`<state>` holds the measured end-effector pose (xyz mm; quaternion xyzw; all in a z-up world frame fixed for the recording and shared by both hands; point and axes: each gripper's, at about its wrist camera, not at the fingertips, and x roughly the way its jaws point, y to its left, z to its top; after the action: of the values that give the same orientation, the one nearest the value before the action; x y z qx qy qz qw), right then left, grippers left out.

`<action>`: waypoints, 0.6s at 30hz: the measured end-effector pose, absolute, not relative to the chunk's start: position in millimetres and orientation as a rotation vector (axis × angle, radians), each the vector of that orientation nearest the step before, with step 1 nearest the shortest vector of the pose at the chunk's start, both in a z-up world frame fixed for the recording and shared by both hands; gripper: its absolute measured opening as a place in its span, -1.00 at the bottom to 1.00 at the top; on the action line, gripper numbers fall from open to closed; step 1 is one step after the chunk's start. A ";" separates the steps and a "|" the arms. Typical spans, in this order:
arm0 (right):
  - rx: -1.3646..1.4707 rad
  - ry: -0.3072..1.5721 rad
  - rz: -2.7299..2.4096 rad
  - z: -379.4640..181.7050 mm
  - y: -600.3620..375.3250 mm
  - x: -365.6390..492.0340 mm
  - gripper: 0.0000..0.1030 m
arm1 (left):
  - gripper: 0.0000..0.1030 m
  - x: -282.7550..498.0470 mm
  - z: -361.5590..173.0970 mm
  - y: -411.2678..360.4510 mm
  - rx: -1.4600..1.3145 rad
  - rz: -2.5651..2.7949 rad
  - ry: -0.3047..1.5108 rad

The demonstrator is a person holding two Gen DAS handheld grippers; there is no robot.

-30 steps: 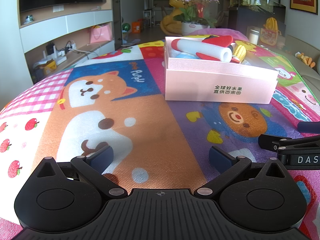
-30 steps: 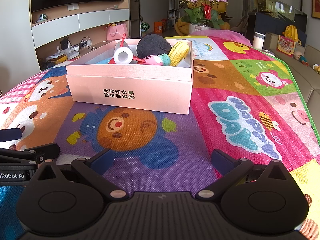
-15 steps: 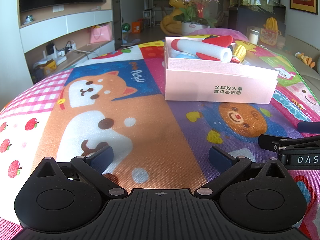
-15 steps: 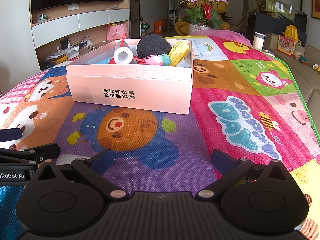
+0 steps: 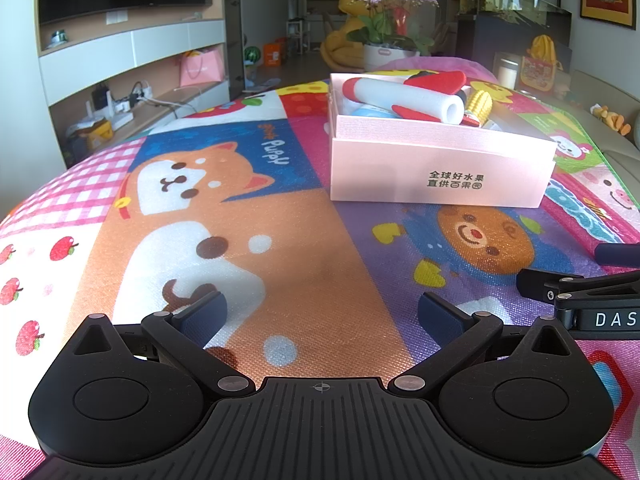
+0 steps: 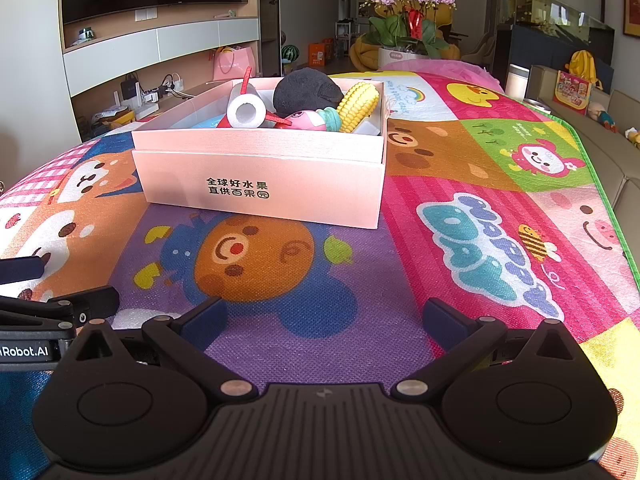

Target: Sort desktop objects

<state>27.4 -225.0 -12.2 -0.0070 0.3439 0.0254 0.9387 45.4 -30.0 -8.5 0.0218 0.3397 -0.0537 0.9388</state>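
Resting low over the colourful cartoon mat (image 5: 304, 248) that covers the desk, the left gripper (image 5: 322, 314) has its two dark blue fingers (image 5: 208, 312) spread wide apart with nothing between them; below the gap lie the orange and white parts of a printed puppy. The right gripper (image 6: 326, 318) sits just beside it, likewise low over the mat, its fingers (image 6: 444, 320) parted and empty above a purple patch with a printed bear face. Each gripper shows at the edge of the other's view: the right one enters the left wrist view from the right side, and the left one enters the right wrist view from the left side.

Farther out, ahead of both grippers, a pale pink cardboard box (image 6: 260, 184) stands on the mat with dark Chinese characters printed on its front wall. It is open at the top and filled with toys. Inside lie a white foam tube (image 6: 246, 110) with red trim, a black plush item (image 6: 306, 90), a yellow toy corn cob (image 6: 358, 106) and a pink and teal toy (image 6: 316, 120), packed close together and touching. The mat around the box carries only its printed pictures.

Beyond the desk stands a pot of purple orchids (image 6: 408, 0), and a wall shelf unit (image 5: 132, 64) with a dark television above it lies to the left.
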 end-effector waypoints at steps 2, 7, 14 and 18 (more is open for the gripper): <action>-0.015 0.703 0.052 -12.6 -224.7 27.1 1.00 | 1.00 44.0 -8.7 -30.3 0.046 -0.109 0.693; -0.016 0.703 0.053 -12.6 -224.7 27.3 1.00 | 1.00 43.0 -8.1 -29.9 0.043 -0.105 0.694; -0.017 0.703 0.053 -12.6 -224.7 27.2 1.00 | 1.00 41.0 -7.7 -29.7 0.041 -0.106 0.695; -0.016 0.702 0.053 -12.6 -224.7 27.3 1.00 | 1.00 44.6 -7.8 -28.7 0.042 -0.114 0.700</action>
<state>27.3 -224.7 -12.6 -0.0080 0.3440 0.0261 0.9386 44.6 -28.7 -7.8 0.0204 0.3425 -0.0557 0.9377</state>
